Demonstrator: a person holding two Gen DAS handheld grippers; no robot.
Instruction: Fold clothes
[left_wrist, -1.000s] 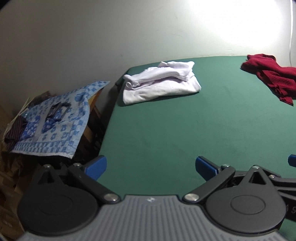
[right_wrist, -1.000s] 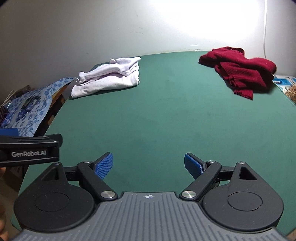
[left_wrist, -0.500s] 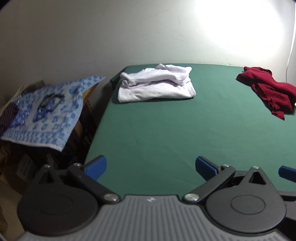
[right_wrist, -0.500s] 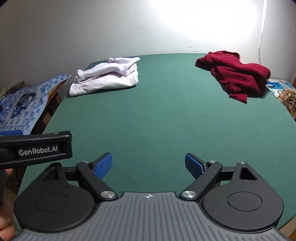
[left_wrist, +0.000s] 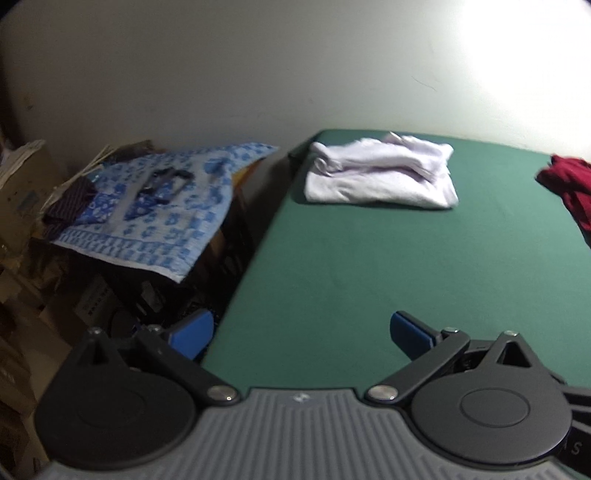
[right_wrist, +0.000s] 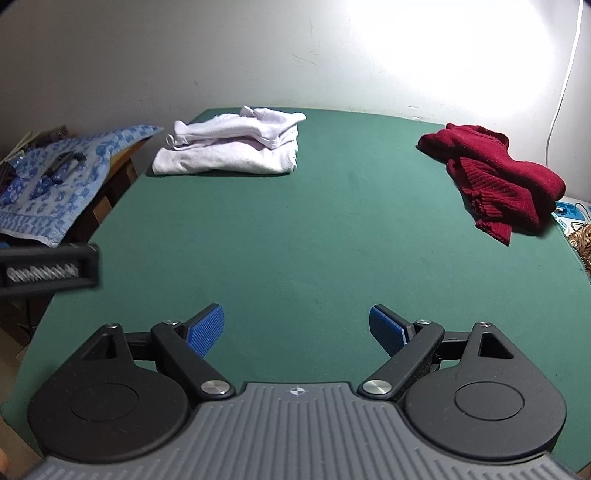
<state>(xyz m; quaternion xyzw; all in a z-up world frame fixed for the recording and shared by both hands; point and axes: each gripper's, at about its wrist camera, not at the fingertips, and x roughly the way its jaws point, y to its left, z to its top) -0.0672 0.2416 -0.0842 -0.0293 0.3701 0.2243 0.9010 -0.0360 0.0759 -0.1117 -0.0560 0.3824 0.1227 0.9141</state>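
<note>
Both the left tongs and the right tongs hang released and empty over the near green felt tabletop. The crumpled dark-red knitted garment lies far ahead-right of the right tongs, so it probably wants dragging into the bare middle before folding. Care is needed, since it sits near the right edge, while the folded white cloth stack sits near the far-left corner.

Green felt-covered table, far edge against a pale wall. Folded white garment stack sits at the far left corner, a smaller white piece on top of a bigger folded one. Crumpled red knit sweater lies at the far right, near the right edge, well apart from the white stack. Between them and across the near half, bare green cloth. In the left wrist view the red sweater is cut off at the frame edge, blurry.
</note>
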